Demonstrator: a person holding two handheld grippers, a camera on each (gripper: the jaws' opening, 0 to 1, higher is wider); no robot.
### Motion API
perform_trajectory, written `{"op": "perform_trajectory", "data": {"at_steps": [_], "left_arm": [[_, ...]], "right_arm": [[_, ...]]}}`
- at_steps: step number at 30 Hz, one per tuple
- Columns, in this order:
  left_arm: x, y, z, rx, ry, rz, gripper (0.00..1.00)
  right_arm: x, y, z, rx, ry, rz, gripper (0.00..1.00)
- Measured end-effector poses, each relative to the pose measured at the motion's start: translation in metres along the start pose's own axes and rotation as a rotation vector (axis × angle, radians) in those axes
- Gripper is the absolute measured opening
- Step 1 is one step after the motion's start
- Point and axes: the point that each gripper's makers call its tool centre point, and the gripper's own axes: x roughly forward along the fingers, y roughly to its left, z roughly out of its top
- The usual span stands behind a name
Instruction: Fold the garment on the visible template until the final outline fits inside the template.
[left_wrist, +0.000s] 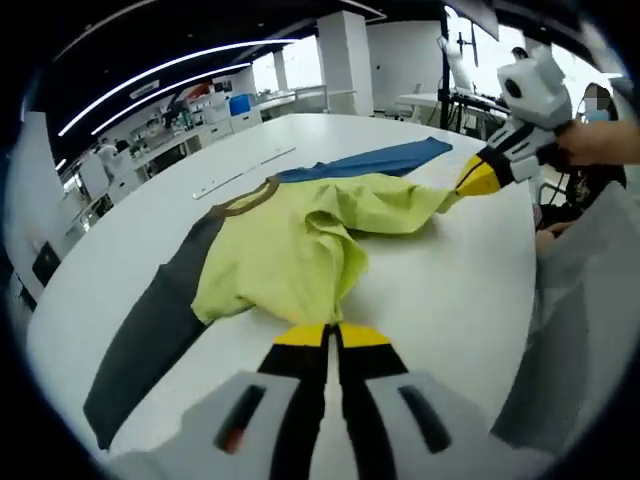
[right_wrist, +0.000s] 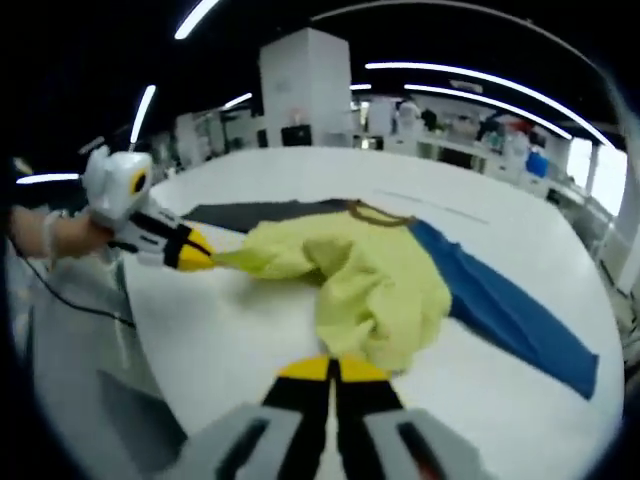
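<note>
A yellow shirt (left_wrist: 290, 250) with a brown collar (left_wrist: 250, 197), one grey sleeve (left_wrist: 150, 330) and one blue sleeve (left_wrist: 375, 160) lies bunched on the white table (left_wrist: 440, 300). My left gripper (left_wrist: 330, 335) is shut on the shirt's near yellow edge. My right gripper (left_wrist: 480, 178) enters the left gripper view from the right, shut on a stretched corner of the yellow cloth. In the right gripper view, my right gripper (right_wrist: 335, 368) pinches the crumpled yellow shirt (right_wrist: 370, 280), and the left gripper (right_wrist: 190, 250) holds the other pulled corner. The blue sleeve (right_wrist: 510, 310) runs off to the right.
A thin pale strip (left_wrist: 245, 175) lies on the table beyond the collar. The table's rounded edge (left_wrist: 535, 270) is close on the right, with a person's hand (left_wrist: 600, 140) there. Lab benches and a white pillar (right_wrist: 305, 85) stand far behind.
</note>
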Motion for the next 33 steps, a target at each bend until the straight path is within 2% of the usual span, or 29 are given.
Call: {"op": "perform_trajectory", "data": {"at_steps": [9,13,16,23,29,33], "left_arm": [[-0.037,0.010,-0.028,0.007,0.053,0.016,0.00],[-0.052,0.006,-0.046,0.030,0.099,0.002,0.00],[-0.062,0.004,-0.059,0.015,0.127,-0.012,0.00],[-0.078,-0.005,-0.079,0.023,0.193,-0.051,0.00],[-0.084,-0.014,-0.099,0.043,0.260,-0.086,0.00],[-0.087,-0.018,-0.105,0.048,0.287,-0.101,0.00]], "right_arm": [[-0.023,0.001,-0.010,-0.027,0.022,0.027,0.00],[-0.030,0.010,-0.023,-0.035,0.058,0.067,0.00],[-0.034,0.016,-0.037,-0.046,0.089,0.095,0.00],[-0.044,0.022,-0.058,-0.043,0.146,0.137,0.00],[-0.052,0.025,-0.070,-0.058,0.182,0.146,0.00],[-0.058,0.022,-0.081,-0.069,0.212,0.144,0.00]]}}
